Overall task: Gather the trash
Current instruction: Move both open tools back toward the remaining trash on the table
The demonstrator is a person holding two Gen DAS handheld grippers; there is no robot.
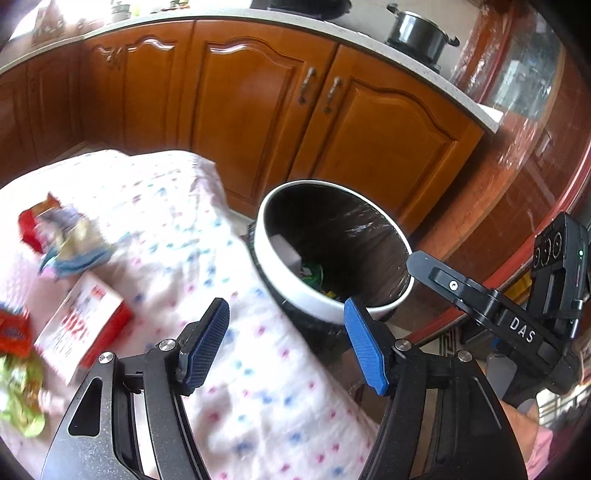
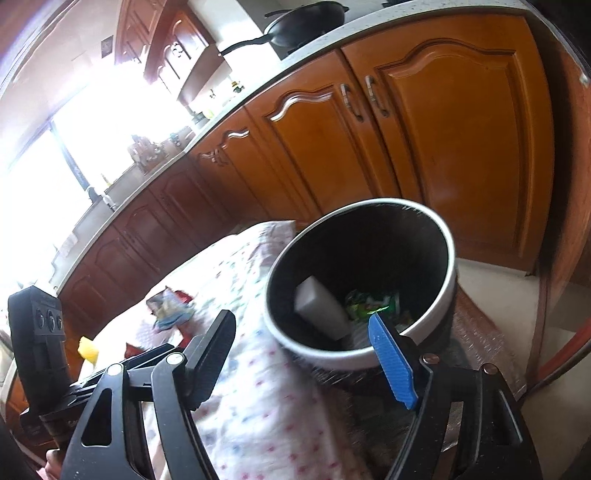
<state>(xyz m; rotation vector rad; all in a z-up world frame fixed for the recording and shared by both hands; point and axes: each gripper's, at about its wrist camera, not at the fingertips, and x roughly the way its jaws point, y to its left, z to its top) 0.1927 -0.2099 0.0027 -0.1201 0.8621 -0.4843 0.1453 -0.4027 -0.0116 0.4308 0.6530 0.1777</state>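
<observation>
A round bin (image 1: 295,280) with a white rim and black liner stands beside the table; it also shows in the right wrist view (image 2: 448,251). Inside lie a white block (image 2: 319,306) and green wrappers (image 2: 373,302). On the dotted tablecloth (image 1: 177,229) lie a red-and-white carton (image 1: 85,325), crumpled wrappers (image 1: 62,236), an orange packet (image 1: 13,330) and a green wrapper (image 1: 20,398). My left gripper (image 1: 286,325) is open and empty over the table edge near the bin. My right gripper (image 2: 303,332) is open and empty just before the bin; it also shows in the left wrist view (image 1: 410,260).
Wooden cabinets (image 1: 258,110) run behind the bin under a pale counter with a pot (image 1: 419,31) and a pan (image 2: 306,26). A yellow item (image 2: 88,348) lies on the table. A patterned mat (image 2: 476,325) lies under the bin.
</observation>
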